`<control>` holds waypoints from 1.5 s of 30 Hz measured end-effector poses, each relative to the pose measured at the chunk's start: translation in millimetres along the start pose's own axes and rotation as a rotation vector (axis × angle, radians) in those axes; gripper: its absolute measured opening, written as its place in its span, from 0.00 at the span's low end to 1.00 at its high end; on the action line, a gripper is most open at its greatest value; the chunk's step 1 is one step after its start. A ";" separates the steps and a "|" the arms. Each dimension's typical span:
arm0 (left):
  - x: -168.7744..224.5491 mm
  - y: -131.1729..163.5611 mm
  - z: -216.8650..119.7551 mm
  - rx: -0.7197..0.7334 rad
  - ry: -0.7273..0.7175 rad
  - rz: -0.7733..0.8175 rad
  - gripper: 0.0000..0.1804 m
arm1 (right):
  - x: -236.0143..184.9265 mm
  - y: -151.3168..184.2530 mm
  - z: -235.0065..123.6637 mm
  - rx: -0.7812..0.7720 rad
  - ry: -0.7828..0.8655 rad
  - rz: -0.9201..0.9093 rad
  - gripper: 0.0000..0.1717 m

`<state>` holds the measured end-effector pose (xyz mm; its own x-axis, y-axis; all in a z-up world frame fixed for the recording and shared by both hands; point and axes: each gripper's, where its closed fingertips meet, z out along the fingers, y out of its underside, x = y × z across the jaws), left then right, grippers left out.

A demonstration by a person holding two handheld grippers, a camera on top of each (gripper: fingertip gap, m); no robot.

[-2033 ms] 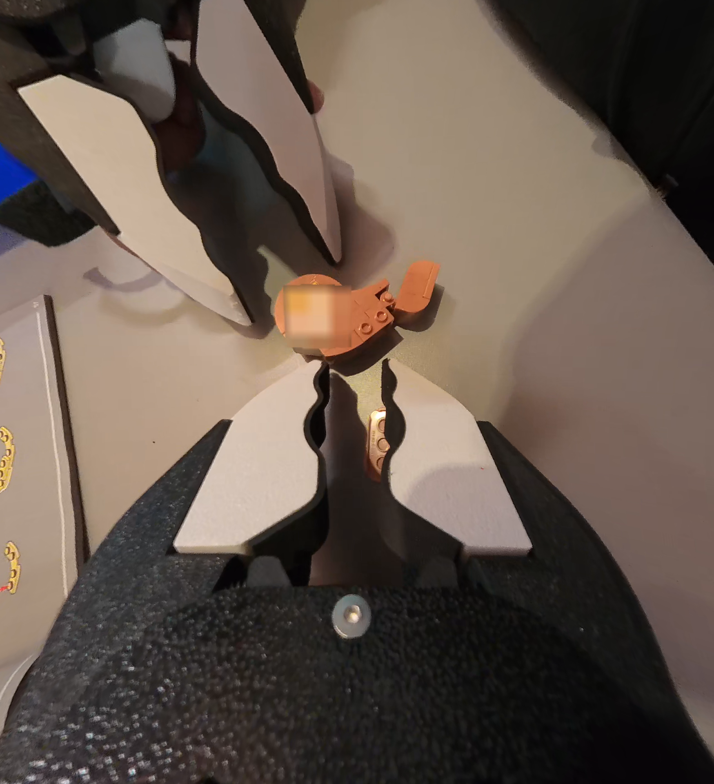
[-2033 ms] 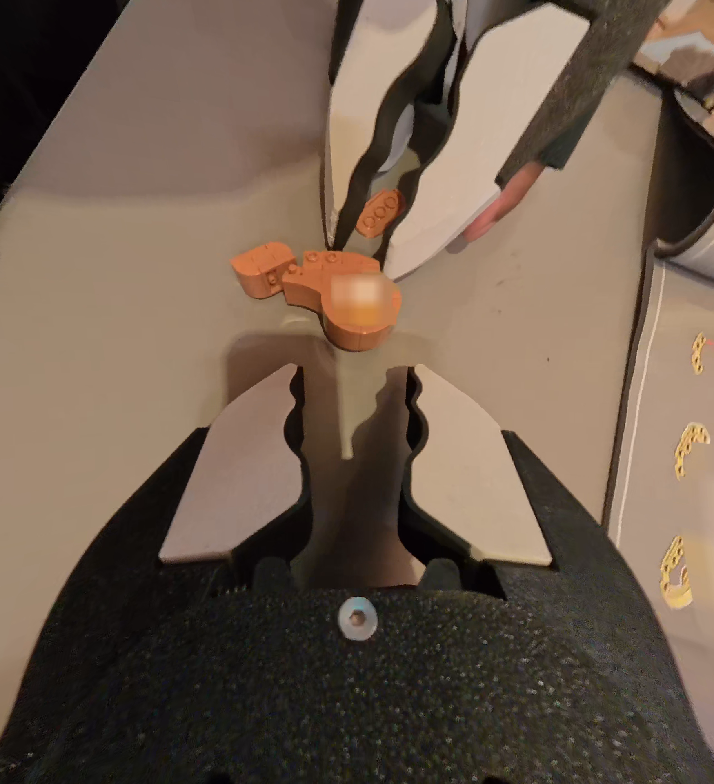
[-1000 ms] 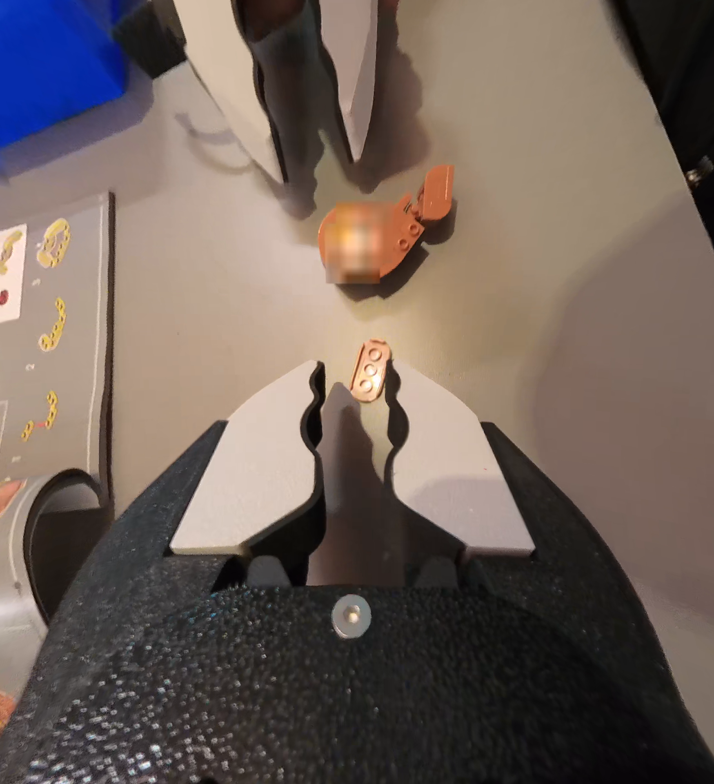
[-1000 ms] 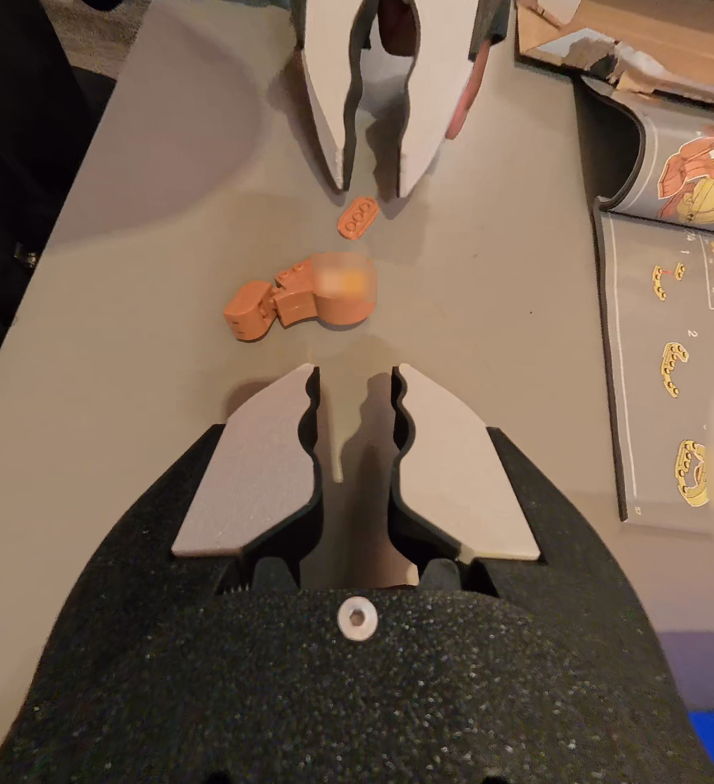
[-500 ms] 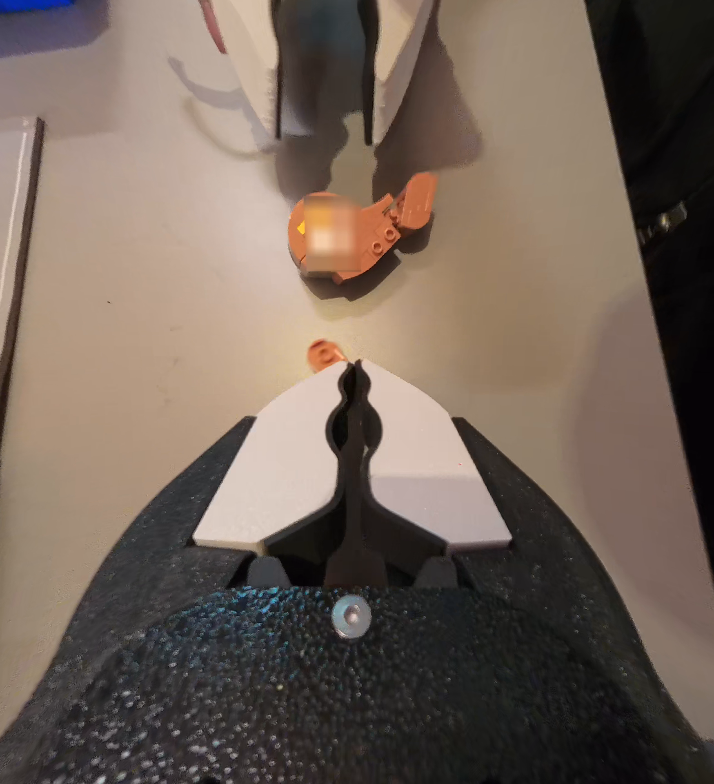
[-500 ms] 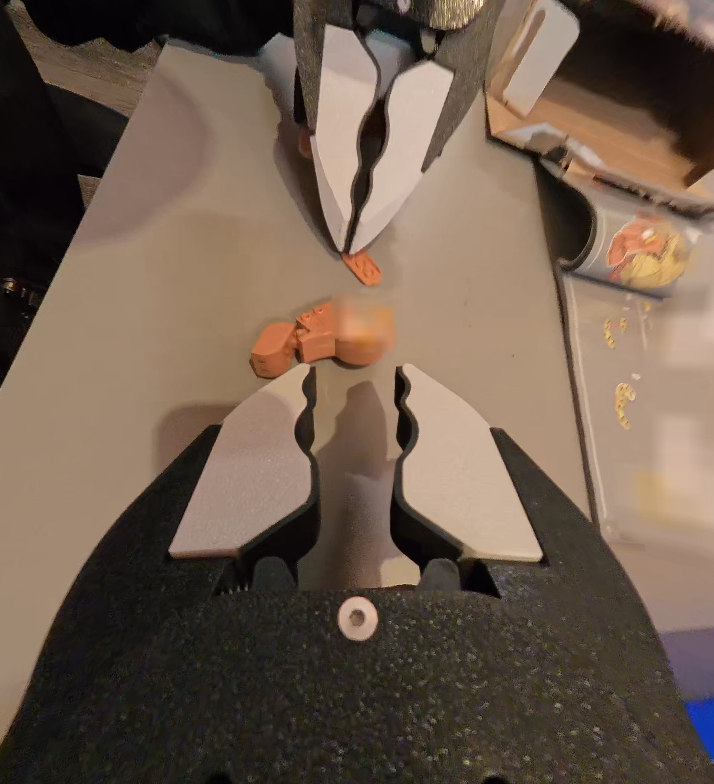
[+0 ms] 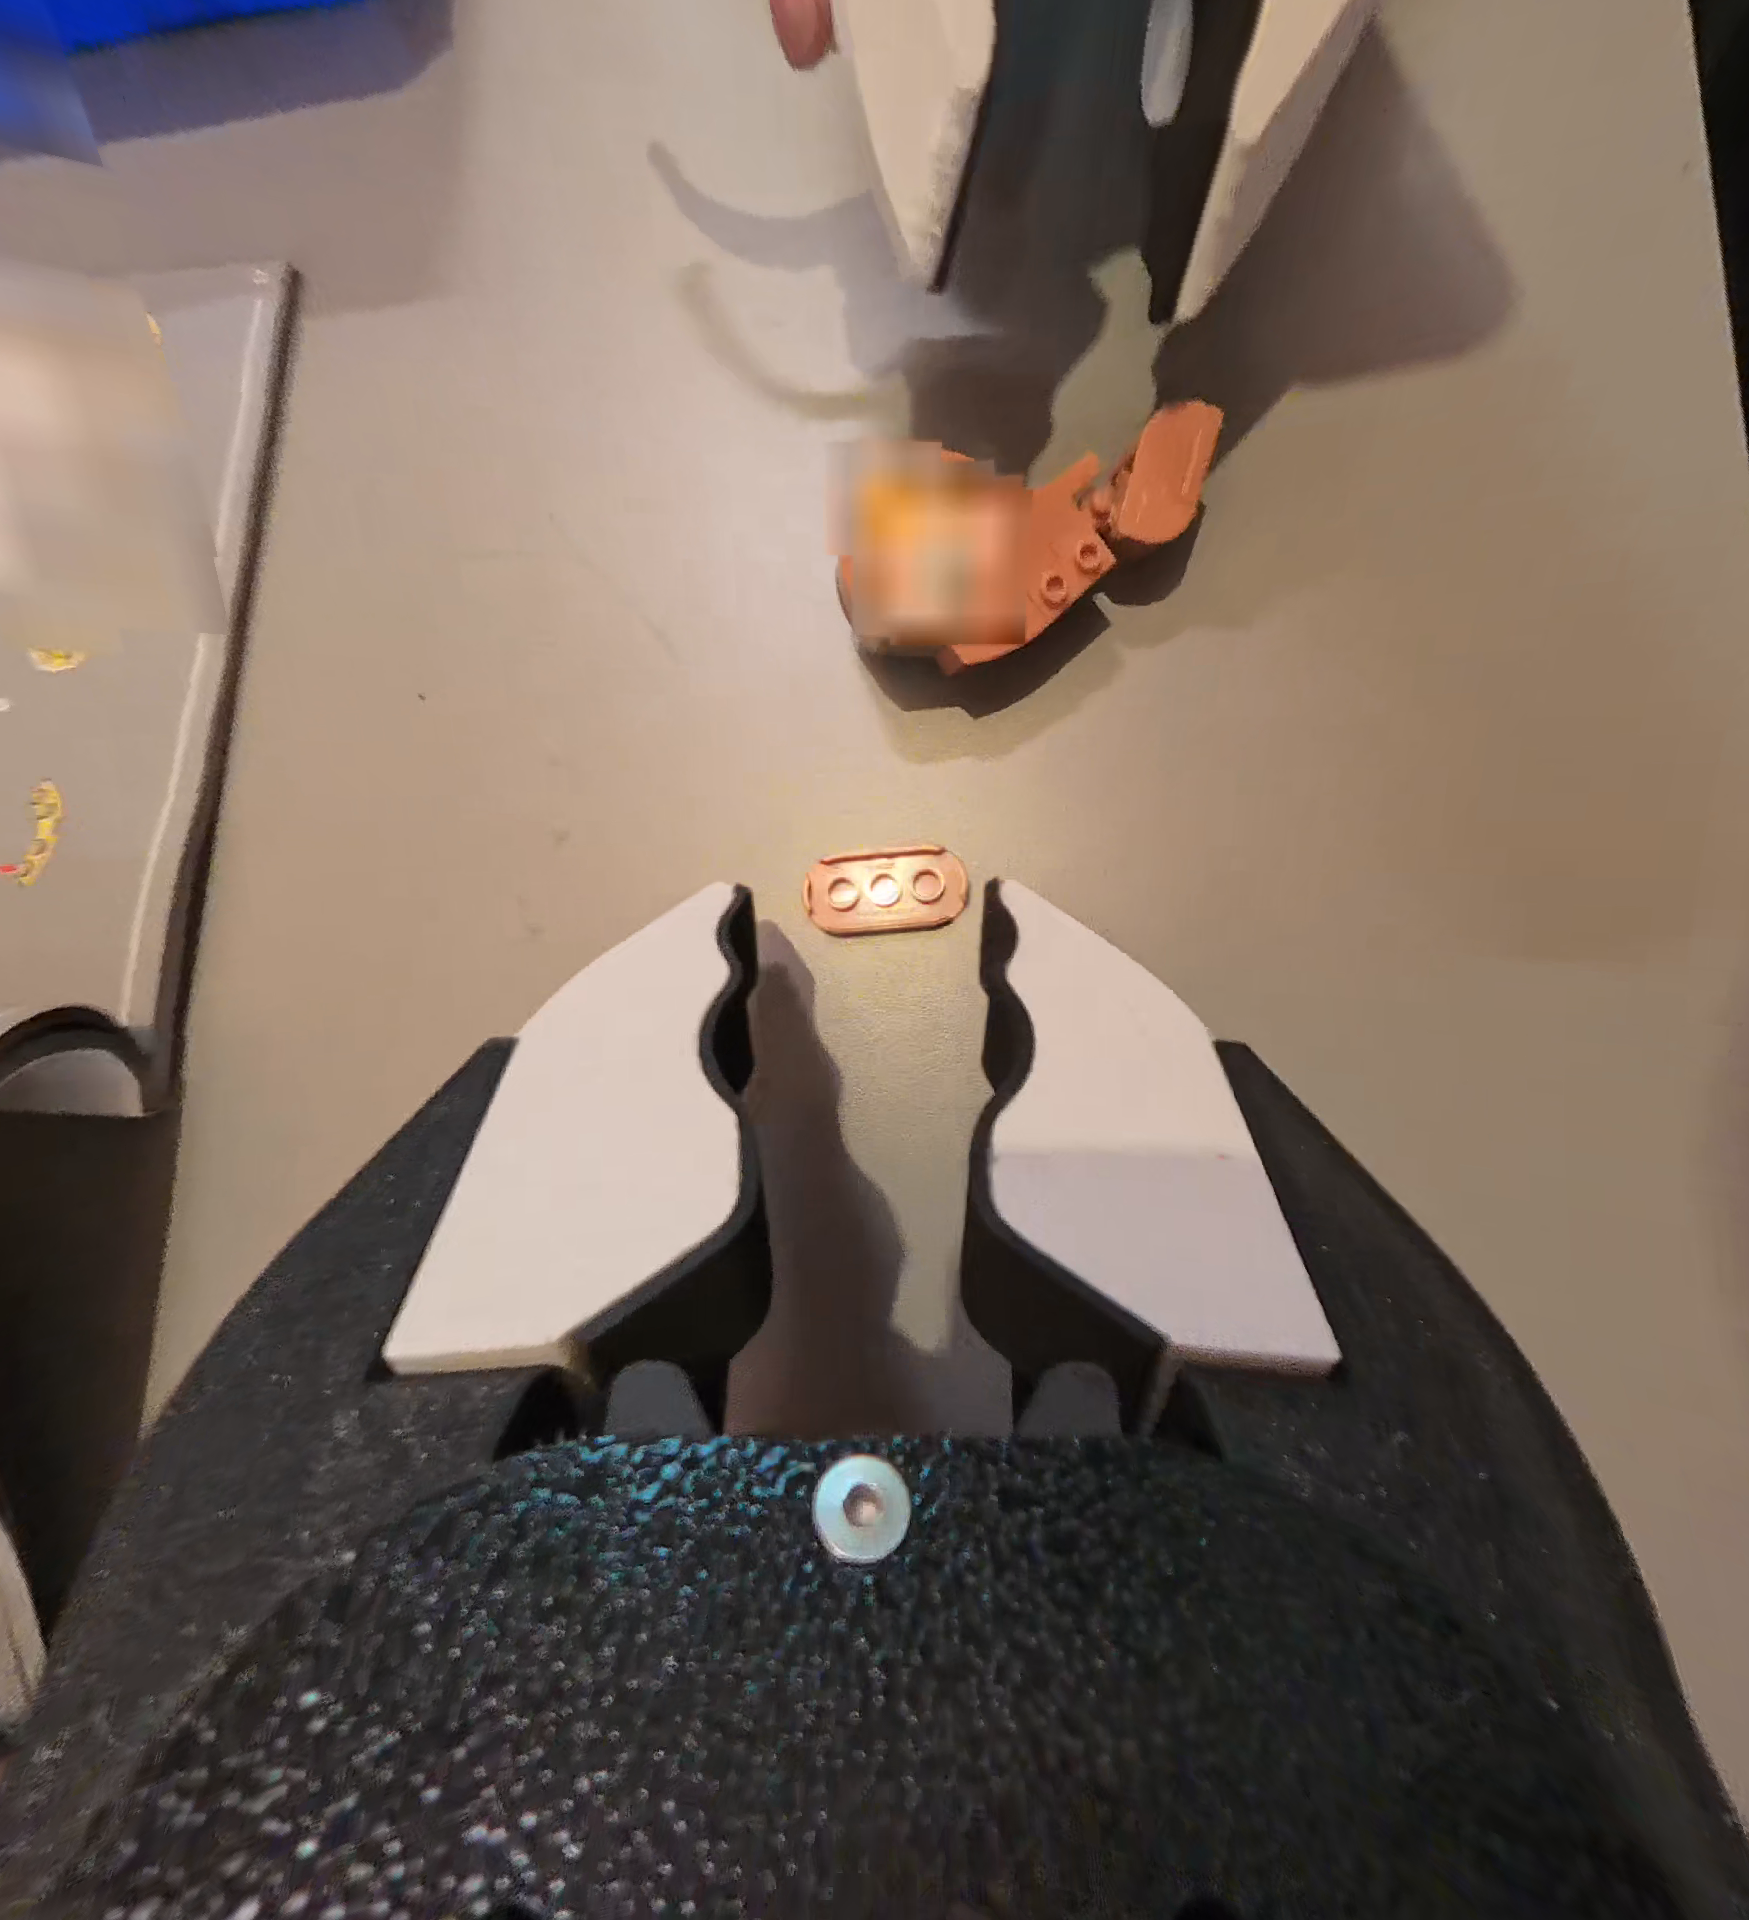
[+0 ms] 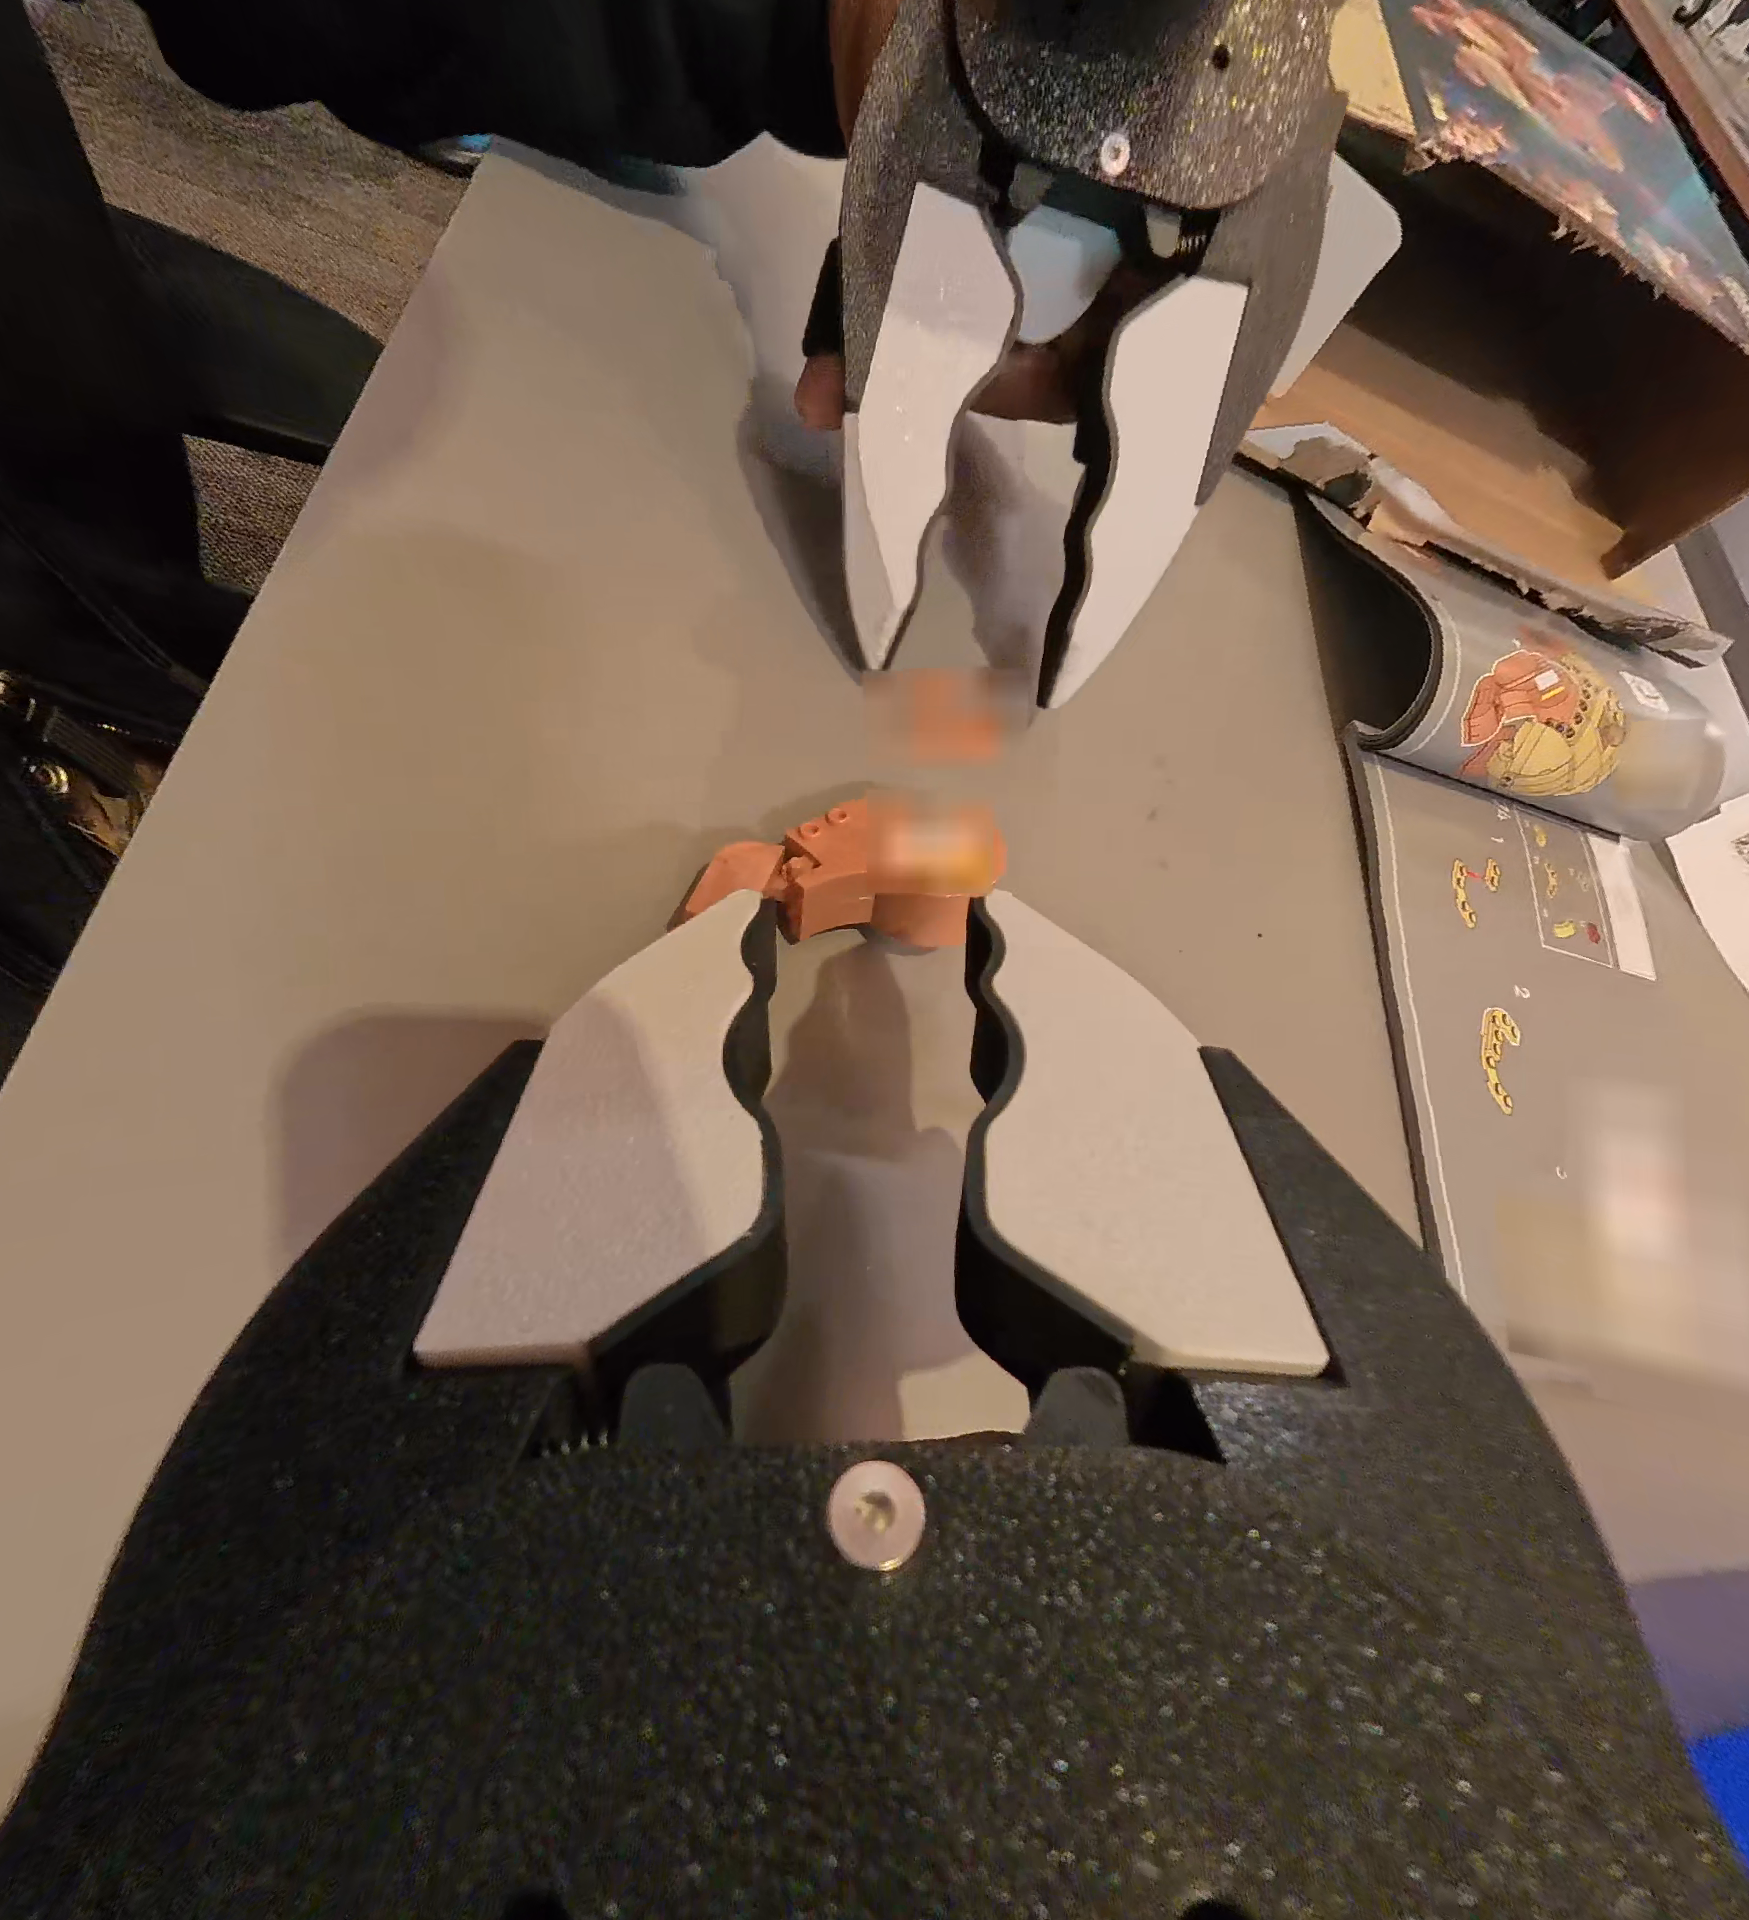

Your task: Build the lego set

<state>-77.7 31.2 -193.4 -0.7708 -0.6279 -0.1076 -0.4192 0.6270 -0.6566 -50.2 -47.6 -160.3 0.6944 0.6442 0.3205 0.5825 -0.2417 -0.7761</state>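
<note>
Left gripper [image 7: 862,902] is spread open over the grey table [image 7: 537,520] and holding nothing. The little copper-brown flat plate with three holes [image 7: 885,891] lies flat on the table right at its fingertips, crosswise between them, with a sliver of table showing on each side, so neither pad is on it.

Right gripper [image 8: 865,925] is open too. The brown brick assembly [image 8: 828,883] sits at its fingertips (its middle is blurred over), but I can't tell whether the pads touch it. From the left view it lies beyond the plate, closer to the right gripper.

An instruction booklet [image 8: 1576,935] lies off to the side, beside a torn cardboard box [image 8: 1576,364].
</note>
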 end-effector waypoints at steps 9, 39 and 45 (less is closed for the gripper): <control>6.9 -1.9 10.2 -0.014 0.072 -0.008 0.09 | -2.0 0.8 1.1 0.012 -0.009 0.000 0.20; -9.7 8.1 6.3 -0.207 0.509 0.559 0.12 | 0.7 4.1 -4.4 0.041 -0.050 -0.030 0.19; -4.2 6.9 6.8 -0.151 0.485 0.481 0.09 | 0.6 6.3 -3.8 0.037 -0.061 -0.027 0.19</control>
<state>-74.1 35.1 -202.6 -0.9999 -0.0099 0.0084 -0.0128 0.8631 -0.5048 -44.5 -51.4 -162.9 0.6509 0.6934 0.3091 0.5839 -0.1970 -0.7876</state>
